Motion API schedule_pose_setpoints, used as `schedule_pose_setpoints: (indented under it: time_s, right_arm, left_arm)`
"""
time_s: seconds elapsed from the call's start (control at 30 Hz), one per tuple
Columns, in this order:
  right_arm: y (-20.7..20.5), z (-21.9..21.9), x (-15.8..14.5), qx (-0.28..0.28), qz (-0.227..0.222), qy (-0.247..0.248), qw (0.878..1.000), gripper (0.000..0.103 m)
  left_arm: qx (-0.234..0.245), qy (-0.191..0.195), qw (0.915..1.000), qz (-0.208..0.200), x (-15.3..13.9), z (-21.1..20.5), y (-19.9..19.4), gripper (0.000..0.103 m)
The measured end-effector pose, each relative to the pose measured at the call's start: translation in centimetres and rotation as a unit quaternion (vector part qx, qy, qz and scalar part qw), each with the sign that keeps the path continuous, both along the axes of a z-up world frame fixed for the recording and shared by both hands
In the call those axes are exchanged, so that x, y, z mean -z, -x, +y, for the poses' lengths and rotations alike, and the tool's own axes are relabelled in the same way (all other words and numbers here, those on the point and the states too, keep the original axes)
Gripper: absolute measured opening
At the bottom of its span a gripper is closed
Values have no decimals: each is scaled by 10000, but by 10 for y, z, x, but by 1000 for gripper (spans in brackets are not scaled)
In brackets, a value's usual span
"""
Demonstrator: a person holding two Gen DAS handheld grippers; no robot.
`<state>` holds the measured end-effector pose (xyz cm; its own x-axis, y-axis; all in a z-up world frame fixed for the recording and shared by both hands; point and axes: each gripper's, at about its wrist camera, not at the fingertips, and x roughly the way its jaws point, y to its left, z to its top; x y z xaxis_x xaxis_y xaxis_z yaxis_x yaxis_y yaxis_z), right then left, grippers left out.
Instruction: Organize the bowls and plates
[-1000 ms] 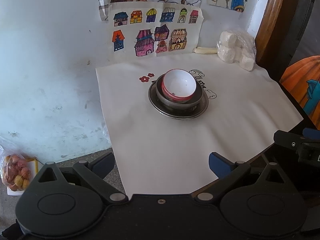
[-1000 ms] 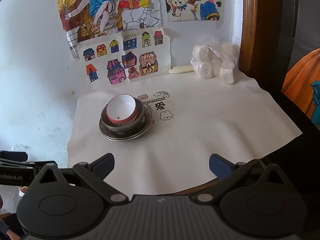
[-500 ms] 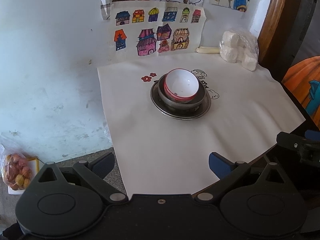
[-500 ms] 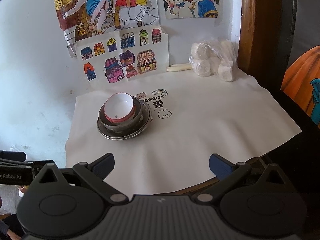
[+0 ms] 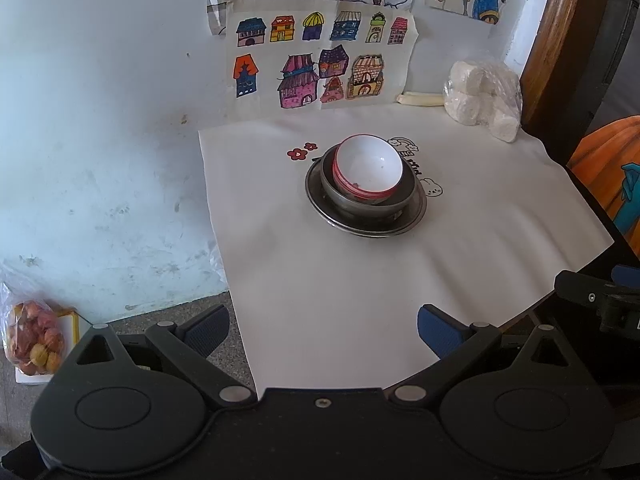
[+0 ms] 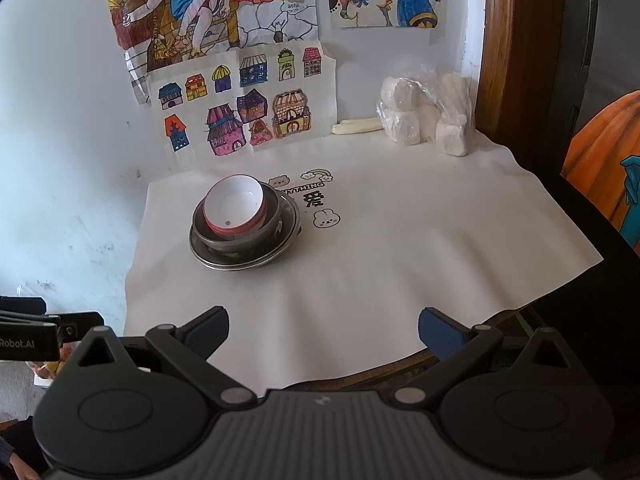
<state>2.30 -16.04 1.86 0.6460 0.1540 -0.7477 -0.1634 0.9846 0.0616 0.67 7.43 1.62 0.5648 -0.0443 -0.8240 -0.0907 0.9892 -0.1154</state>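
1. Step in hand: judged from the layout, the stacking appears complete or nearly so. A white bowl (image 5: 369, 168) sits nested in a steel bowl (image 5: 370, 204), which sits on a steel plate (image 5: 366, 226). No other dish shows in either view.

2. Left gripper (image 5: 323, 330): jaws wide apart, empty, low over the near edge of the cloth (image 5: 340, 280). The stack lies toward 12 o'clock from it, well apart.

3. Right gripper (image 6: 324, 330): jaws likewise spread, holding nothing. The stack lies toward 11 o'clock, well apart.

4. Location of the stack: near the far middle of the cloth, just beside the printed flowers (image 5: 302, 151) at its 10 o'clock and partly covering the printed lettering (image 6: 308, 188) at its 2 o'clock in the right view.

5. Appearance: the white bowl has a red band around its outer rim and a small dark speck inside. It sits tilted and off-centre, toward the far side of the steel bowl. The steel bowl is dull grey; the plate's rim is shiny and shows all round the bowl.

6. Next move, as a judgement: if anything remains, it is to level the white bowl. That calls for a light pinch on its rim, with the steel bowl kept from sliding on the plate.

7. Surroundings: a bag of white rolls (image 5: 482, 98) at 1 o'clock by the wall, and drawings (image 5: 316, 68) pinned above at 12 o'clock.
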Motion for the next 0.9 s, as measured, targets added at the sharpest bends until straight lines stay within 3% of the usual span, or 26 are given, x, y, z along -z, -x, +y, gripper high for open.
schedule_pose_setpoints:
  time_s: [0.9]
  right_arm:
    - [2,-2,-1,40,-36,-21,10000,103]
  left_arm:
    - [28,28,10000,-71,-2,0,4,101]
